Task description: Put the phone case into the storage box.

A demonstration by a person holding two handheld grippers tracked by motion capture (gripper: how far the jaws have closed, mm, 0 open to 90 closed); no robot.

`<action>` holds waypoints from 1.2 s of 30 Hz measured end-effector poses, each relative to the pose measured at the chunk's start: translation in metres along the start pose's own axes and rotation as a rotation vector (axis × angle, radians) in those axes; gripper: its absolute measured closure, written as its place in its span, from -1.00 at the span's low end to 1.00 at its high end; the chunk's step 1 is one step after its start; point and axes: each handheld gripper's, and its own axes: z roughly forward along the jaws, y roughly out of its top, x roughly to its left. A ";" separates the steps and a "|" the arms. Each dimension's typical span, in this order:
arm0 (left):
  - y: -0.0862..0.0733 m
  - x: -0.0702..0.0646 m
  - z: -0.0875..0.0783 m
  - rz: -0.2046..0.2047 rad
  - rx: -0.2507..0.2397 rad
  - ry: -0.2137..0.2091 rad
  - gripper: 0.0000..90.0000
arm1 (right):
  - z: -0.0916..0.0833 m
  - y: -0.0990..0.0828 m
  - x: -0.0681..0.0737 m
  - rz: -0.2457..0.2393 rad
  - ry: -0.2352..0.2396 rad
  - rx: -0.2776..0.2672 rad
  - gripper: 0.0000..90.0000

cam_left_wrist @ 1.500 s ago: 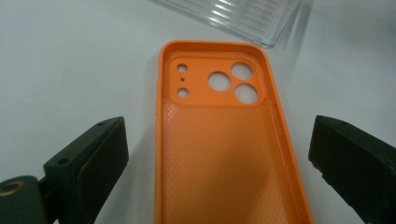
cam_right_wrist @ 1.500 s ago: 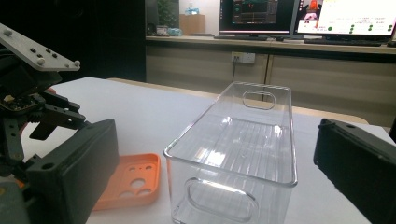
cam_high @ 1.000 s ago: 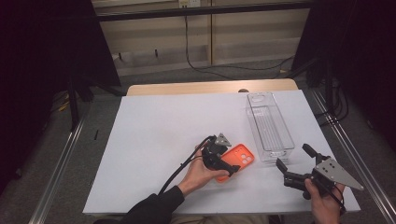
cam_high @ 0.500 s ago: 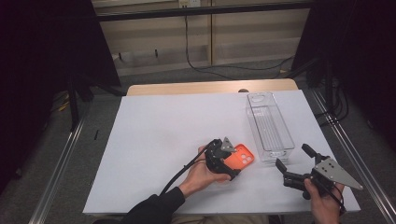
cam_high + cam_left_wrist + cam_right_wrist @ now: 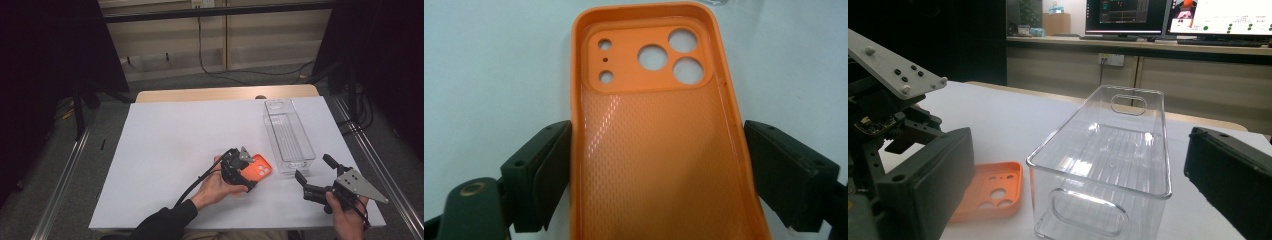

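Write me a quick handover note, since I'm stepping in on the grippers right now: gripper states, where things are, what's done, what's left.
Left gripper: jaws have just been closing around the orange phone case, a slight gap visible on each side, no firm grip yet.
Right gripper: open, empty, near the clear bin's near end.
Case lies inside-up on the white table, left of the bin. Bin is empty.
Done: case straddled.
Left: probably grip and lift the case, perhaps into the bin.

The phone case (image 5: 659, 150) looks like soft orange plastic, glossy inside, with a fine dimpled texture across its inner face. The bin (image 5: 1108, 155) is clear hard plastic, smooth and shiny, ribbed along its floor. The table (image 5: 170, 135) carries a matt white covering, with pale wood at its far edge.
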 end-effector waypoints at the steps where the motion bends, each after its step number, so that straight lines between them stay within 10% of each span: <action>1: 0.000 0.000 0.000 -0.001 0.001 0.002 -0.65 | 0.000 0.000 0.000 0.000 0.001 -0.003 -1.00; 36: -0.008 0.009 -0.023 -0.035 -0.092 0.039 -0.64 | -0.001 0.000 0.000 0.002 0.000 -0.001 -1.00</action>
